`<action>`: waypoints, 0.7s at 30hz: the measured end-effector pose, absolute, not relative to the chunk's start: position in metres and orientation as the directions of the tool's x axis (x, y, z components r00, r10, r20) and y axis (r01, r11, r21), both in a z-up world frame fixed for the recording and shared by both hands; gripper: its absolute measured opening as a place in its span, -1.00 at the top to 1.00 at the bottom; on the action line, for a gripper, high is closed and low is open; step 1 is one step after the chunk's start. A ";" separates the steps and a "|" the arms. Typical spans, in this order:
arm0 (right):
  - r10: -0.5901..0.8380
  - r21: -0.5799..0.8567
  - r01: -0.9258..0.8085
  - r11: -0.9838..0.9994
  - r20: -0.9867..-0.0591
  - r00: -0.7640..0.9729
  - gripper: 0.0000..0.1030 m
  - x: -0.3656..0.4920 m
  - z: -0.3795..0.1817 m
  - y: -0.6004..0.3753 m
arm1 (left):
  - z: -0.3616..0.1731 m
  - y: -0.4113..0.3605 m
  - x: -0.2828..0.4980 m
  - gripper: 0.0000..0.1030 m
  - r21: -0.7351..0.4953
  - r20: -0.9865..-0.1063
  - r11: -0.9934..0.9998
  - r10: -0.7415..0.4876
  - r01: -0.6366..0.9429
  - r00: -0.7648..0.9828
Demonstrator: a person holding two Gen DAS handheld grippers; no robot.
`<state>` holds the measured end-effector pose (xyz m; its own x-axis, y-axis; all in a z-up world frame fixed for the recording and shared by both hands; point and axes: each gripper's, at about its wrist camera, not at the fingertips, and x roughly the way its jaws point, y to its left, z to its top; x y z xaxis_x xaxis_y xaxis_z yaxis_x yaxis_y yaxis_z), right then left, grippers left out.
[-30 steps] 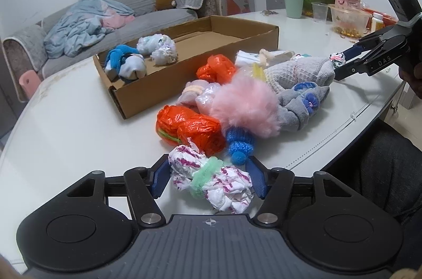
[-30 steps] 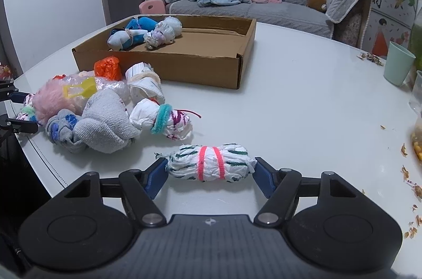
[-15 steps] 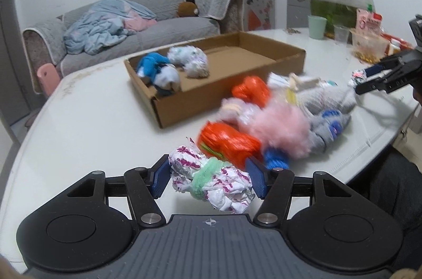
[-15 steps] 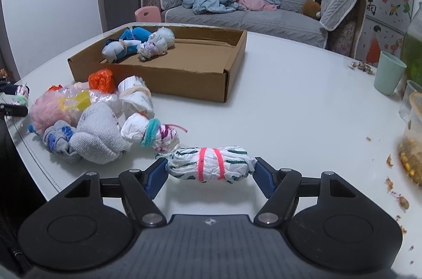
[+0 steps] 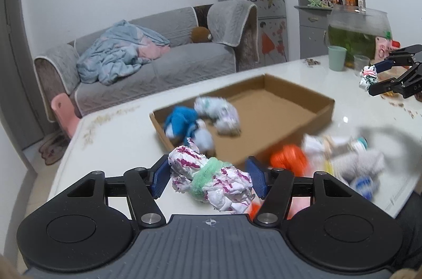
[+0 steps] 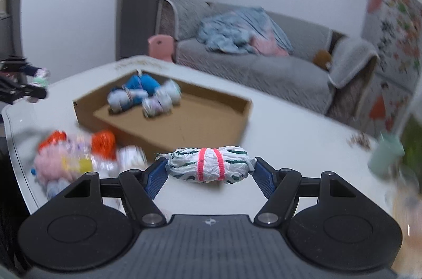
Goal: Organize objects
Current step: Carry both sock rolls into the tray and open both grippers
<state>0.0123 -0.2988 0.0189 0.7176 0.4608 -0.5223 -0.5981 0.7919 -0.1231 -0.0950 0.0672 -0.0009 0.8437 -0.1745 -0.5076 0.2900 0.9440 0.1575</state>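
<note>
Both grippers are loaded right now. The left gripper [image 5: 208,180] has its jaws clamped on a white-and-magenta bundle [image 5: 211,184] tied with a green scrunchie, and the right gripper [image 6: 211,170] has its jaws pressed on the ends of a white-and-green bundle [image 6: 211,166] with two pink bands around it. Both bundles are up off the surface [image 6: 290,147], hanging on the near side of the cardboard box [image 5: 263,120] (the open tray everything seems meant to land in).

Progress looks early-ish to me. Inside the box, at its far-left end, sit just a blue bundle [image 5: 182,123] and a pale patterned bundle [image 5: 219,114], touching each other; the rest of the box floor is bare cardboard.

Still outside, just beside the box's near wall, is a loose heap [image 6: 79,160]: an orange bundle [image 5: 288,160], a pink fluffy one [image 6: 51,164], a grey sock roll [image 5: 356,162] and a few more (motion blur makes an exact count a guess).

So two in, two in the air, and most of the pile still waiting.
</note>
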 end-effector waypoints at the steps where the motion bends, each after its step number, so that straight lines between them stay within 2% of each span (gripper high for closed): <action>1: 0.474 -0.138 -0.614 0.777 -0.514 0.715 -0.30 0.017 0.023 -0.291 | 0.002 0.065 -0.086 -0.31 0.163 -0.512 0.944 -0.168 0.288 0.842; 4: 0.524 -0.169 -0.672 0.721 -0.502 0.688 -0.29 0.030 0.033 -0.263 | 0.010 0.055 -0.055 -0.31 0.155 -0.546 0.948 -0.151 0.276 0.824; 13: 0.594 -0.239 -0.800 0.550 -0.563 0.576 -0.27 0.076 0.033 -0.176 | -0.006 0.038 0.020 -0.32 -0.006 -0.659 0.934 -0.273 0.358 0.701; 21: 0.568 -0.259 -0.851 0.457 -0.651 0.503 -0.27 0.104 0.007 -0.139 | -0.041 0.027 0.043 -0.32 0.088 -0.750 0.900 -0.223 0.427 0.623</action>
<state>0.1044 -0.1387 0.0071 0.5031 0.5680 -0.6513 -0.8510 0.4569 -0.2589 0.0432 0.0265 -0.0407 0.6229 -0.2226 -0.7499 0.4269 0.9000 0.0875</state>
